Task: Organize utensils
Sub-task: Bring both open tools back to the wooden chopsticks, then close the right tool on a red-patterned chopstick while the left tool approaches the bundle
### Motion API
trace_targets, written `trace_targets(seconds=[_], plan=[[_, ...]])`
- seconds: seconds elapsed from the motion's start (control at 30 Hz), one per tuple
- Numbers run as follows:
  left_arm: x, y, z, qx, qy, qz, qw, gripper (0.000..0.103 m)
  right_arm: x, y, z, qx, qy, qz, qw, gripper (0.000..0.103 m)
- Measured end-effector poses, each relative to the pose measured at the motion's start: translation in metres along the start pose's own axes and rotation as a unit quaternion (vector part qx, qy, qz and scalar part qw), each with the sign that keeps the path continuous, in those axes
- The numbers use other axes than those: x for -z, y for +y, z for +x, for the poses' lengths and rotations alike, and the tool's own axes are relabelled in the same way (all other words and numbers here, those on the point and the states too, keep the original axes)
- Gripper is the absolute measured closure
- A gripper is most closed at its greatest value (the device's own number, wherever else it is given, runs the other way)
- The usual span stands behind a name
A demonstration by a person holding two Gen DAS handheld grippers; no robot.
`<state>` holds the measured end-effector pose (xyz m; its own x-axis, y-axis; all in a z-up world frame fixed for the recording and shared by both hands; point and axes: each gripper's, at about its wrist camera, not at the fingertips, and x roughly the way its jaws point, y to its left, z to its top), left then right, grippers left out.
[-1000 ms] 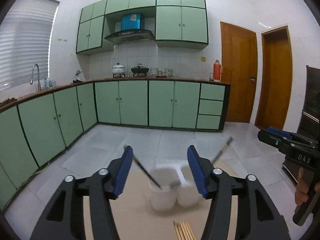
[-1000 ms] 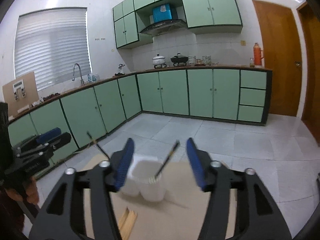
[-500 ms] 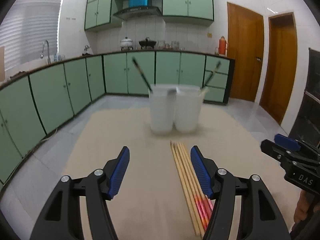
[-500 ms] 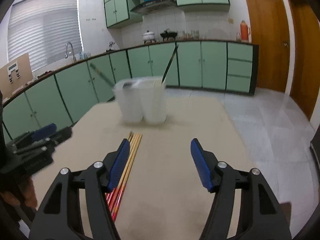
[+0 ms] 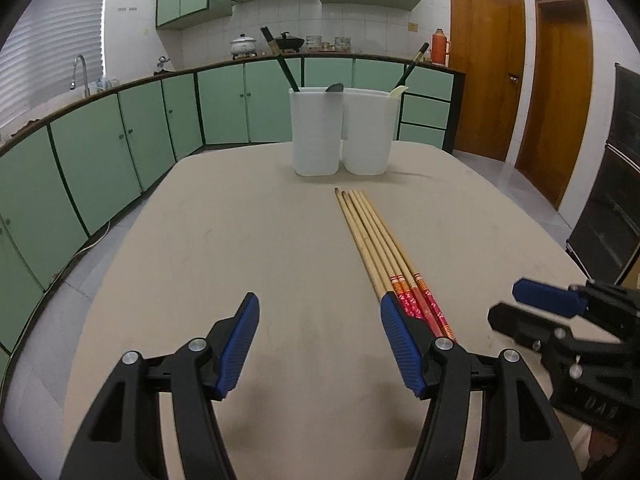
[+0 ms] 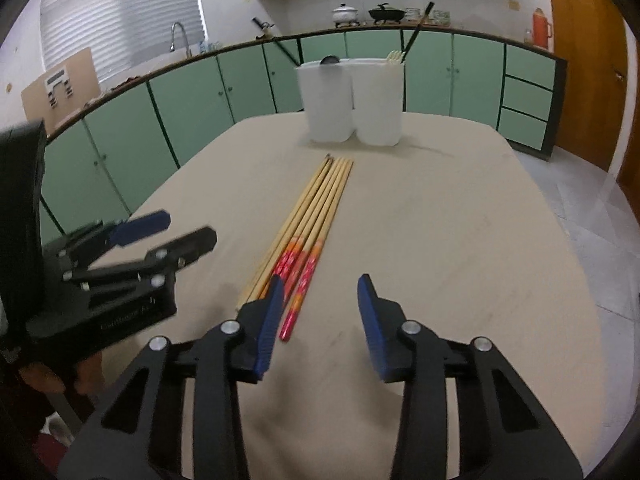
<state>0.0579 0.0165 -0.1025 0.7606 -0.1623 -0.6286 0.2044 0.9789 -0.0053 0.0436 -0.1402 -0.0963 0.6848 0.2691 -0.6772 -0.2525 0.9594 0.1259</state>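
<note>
Now lowered from the room view to the table: left gripper [image 5: 319, 344] and right gripper [image 6: 320, 320], both wide and empty; bamboo chopsticks [image 5: 384, 252] between them, two white holders [image 5: 340, 132] beyond — pickup likely next.

Both grippers have come down and drawn back from the cups [image 5: 339, 130] toward the near end of the table [image 5: 248, 240]. The chopsticks [image 5: 384, 248], a second ago only tips at the frame's lower edge, now show full length. The left gripper [image 5: 320, 342], jaws apart, has its right finger beside their red ends; the right gripper [image 6: 320, 320] has narrowed its gap, left finger over those ends.
</note>
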Motion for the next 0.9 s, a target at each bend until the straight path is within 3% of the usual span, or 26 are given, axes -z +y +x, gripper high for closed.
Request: trace_targets(seconds=[0.3, 0.53, 0.67, 0.83, 0.9], plan=[[0.01, 0.022, -0.006, -0.033, 0.012, -0.014, 0.9993, 0.043, 0.009, 0.01, 0.008, 0.009, 0.015, 0.0, 1.0, 0.076], [0.012, 0.031, -0.008, -0.036, 0.016, -0.028, 0.9988, 0.043, 0.012, 0.018, 0.019, 0.006, 0.038, -0.017, 0.999, 0.081], [0.012, 0.025, -0.007, -0.029, 0.018, -0.018, 0.9992, 0.043, 0.014, 0.013, 0.024, 0.014, 0.052, -0.009, 0.999, 0.094], [0.01, 0.02, -0.005, -0.023, 0.019, -0.013, 0.9995, 0.043, 0.012, -0.001, 0.022, 0.022, 0.049, 0.013, 0.998, 0.094], [0.01, 0.019, -0.003, -0.021, 0.021, -0.012, 0.9995, 0.043, 0.013, 0.001, 0.021, 0.021, 0.048, 0.009, 0.999, 0.089]])
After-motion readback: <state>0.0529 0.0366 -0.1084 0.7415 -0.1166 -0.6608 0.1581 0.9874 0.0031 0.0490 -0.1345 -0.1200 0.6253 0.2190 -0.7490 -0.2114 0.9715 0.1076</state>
